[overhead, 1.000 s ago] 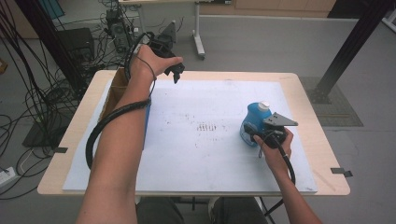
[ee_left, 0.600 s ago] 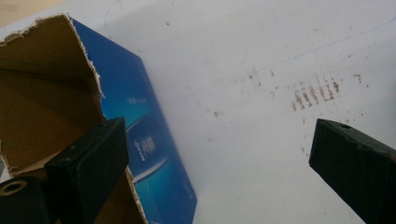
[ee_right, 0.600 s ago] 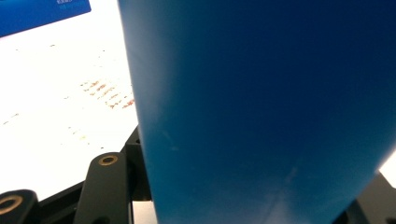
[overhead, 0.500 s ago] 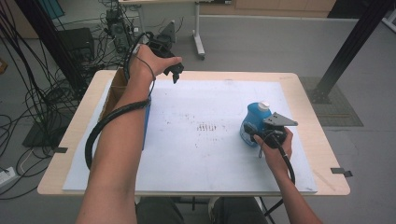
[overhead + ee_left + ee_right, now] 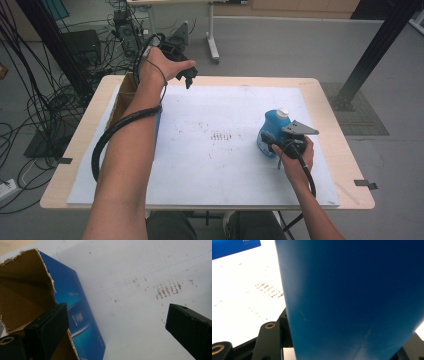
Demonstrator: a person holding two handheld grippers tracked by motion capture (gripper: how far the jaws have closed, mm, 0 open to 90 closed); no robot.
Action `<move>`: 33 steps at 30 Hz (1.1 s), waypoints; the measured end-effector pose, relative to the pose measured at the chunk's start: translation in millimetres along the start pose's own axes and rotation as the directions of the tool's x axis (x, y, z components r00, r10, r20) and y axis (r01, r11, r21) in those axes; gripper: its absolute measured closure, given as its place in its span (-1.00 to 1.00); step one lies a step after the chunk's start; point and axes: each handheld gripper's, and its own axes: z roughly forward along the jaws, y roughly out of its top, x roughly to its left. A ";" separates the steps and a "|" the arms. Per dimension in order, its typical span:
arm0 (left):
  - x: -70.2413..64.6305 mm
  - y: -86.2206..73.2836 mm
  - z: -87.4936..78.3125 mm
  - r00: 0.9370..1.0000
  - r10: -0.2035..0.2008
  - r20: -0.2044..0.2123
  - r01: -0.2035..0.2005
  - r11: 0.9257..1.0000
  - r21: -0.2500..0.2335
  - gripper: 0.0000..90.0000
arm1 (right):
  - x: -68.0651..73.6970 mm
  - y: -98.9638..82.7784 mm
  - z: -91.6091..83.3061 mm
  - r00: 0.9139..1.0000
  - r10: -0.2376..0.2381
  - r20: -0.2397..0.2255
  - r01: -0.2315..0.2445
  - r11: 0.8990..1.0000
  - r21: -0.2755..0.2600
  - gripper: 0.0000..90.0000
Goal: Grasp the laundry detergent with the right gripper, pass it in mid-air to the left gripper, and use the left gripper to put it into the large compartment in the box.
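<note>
Blue bottle (image 5: 272,131) clamped in right claw (image 5: 280,145); left claw (image 5: 187,75) raised, agape

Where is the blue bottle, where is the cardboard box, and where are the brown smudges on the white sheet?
blue bottle (image 5: 270,131), high view, on its blue body below the white cap.
cardboard box (image 5: 22,293), left gripper view, on its brown inside wall.
brown smudges (image 5: 221,136), high view, on the middle of the marks.

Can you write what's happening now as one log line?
left claw: open, above box | right claw: shut on bottle | mat: stained
</note>
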 end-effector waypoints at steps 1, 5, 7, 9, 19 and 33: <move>0.1 -0.2 -0.1 1.000 0.000 0.002 0.000 1.000 0.000 -0.88 | 0.0 0.0 0.0 1.000 0.000 0.000 0.000 1.000 0.000 -0.09; -0.6 -0.4 -0.8 1.000 0.002 -0.001 -0.002 1.000 0.000 -0.88 | -0.4 0.0 0.1 1.000 0.003 -0.004 -0.003 1.000 0.000 -0.09; -0.8 -0.3 -1.7 1.000 0.003 -0.002 -0.003 1.000 -0.003 -0.88 | -0.2 -0.2 0.1 1.000 0.003 -0.004 -0.003 1.000 -0.001 -0.09; -0.9 -0.2 -2.9 1.000 0.003 -0.002 -0.003 1.000 -0.004 -0.88 | -0.3 -0.4 -0.1 1.000 0.003 -0.002 -0.003 1.000 -0.002 -0.09; -0.2 -1.2 -5.5 1.000 0.002 -0.005 -0.002 1.000 -0.012 -0.88 | -0.1 -0.7 -0.1 1.000 0.006 -0.001 -0.006 1.000 -0.004 -0.08; 2.3 -2.8 -5.8 1.000 0.002 -0.007 -0.002 1.000 -0.009 -0.88 | 0.1 -0.7 -0.4 1.000 0.014 -0.001 -0.014 1.000 -0.006 -0.05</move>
